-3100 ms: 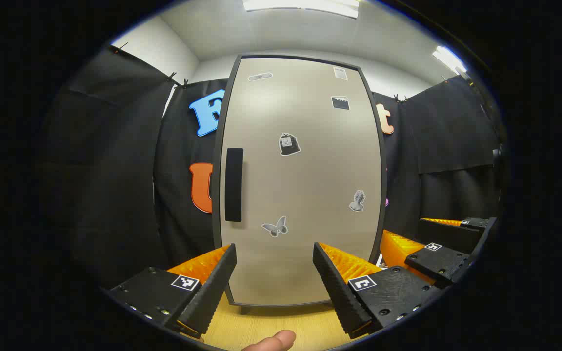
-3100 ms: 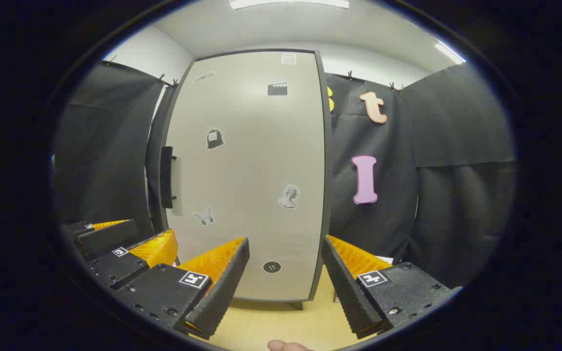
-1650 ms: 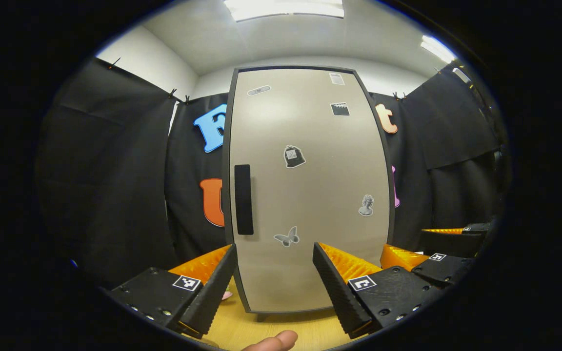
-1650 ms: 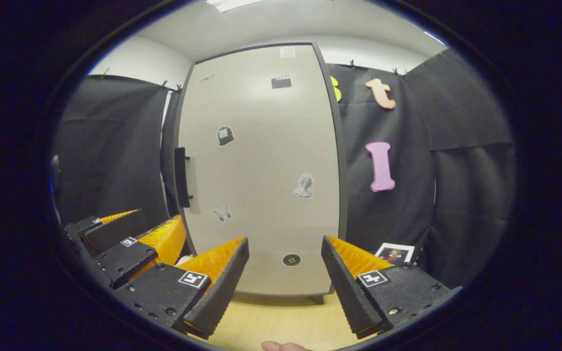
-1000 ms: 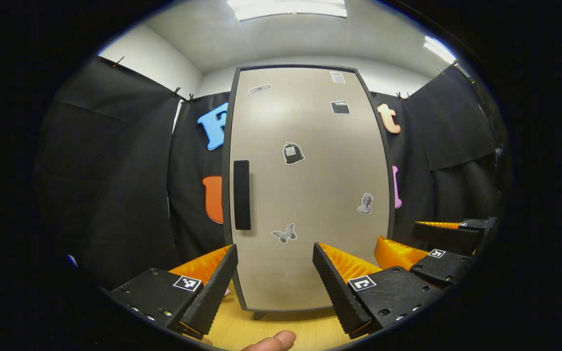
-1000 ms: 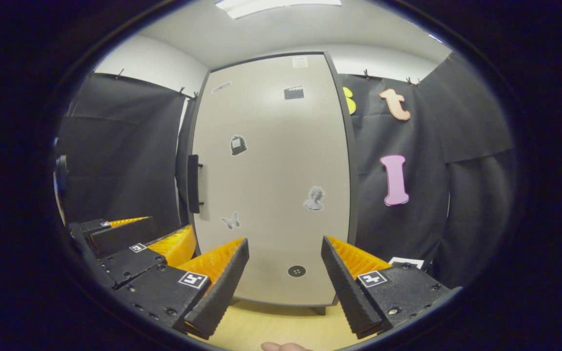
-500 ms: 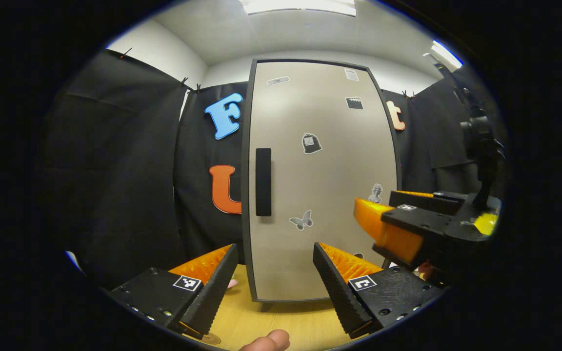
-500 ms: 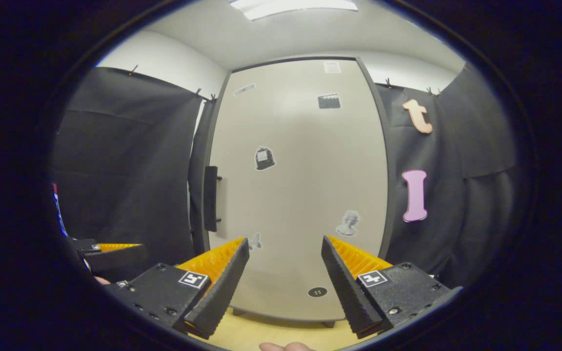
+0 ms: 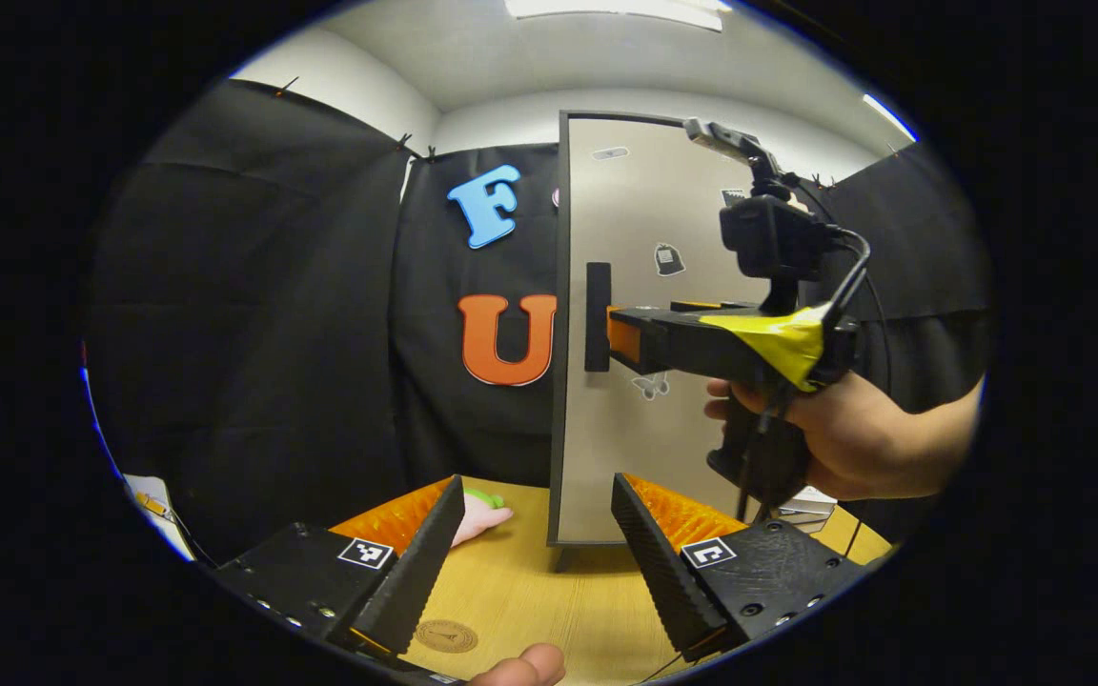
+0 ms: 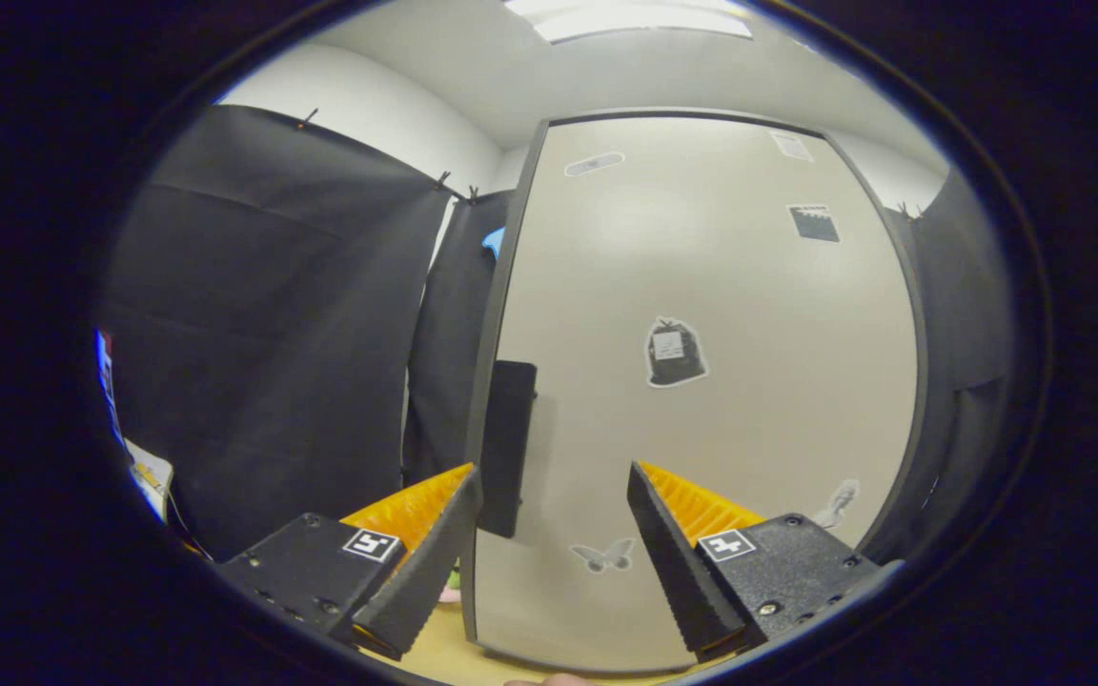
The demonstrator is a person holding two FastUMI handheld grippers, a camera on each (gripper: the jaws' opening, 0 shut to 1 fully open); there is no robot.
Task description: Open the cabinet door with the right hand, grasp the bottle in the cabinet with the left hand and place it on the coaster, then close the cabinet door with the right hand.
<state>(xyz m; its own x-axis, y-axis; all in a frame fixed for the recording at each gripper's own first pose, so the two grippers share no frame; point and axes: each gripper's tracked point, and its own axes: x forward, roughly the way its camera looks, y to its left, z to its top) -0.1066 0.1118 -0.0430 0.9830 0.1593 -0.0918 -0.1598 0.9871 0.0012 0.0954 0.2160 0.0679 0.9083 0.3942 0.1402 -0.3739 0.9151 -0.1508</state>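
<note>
I have the tall beige cabinet door with a dark frame (image 10: 701, 410) close ahead in the right gripper view. It is shut and stands upright, long axis vertical. Its black bar handle (image 10: 505, 448) runs vertically along the door's left edge.

My right gripper (image 10: 554, 495) has its fingers spread wide with nothing between them. The handle sits just above and behind the left fingertip (image 10: 458, 505); I cannot tell whether they touch.

In the left gripper view, the right gripper (image 9: 620, 335) reaches sideways to the handle (image 9: 598, 316), held by a hand (image 9: 844, 443).

My left gripper (image 9: 538, 505) hangs low over the light wooden table (image 9: 520, 581), fingers wide apart and empty. A round brown coaster (image 9: 446, 635) lies flat on the table just beside the left finger.
</note>
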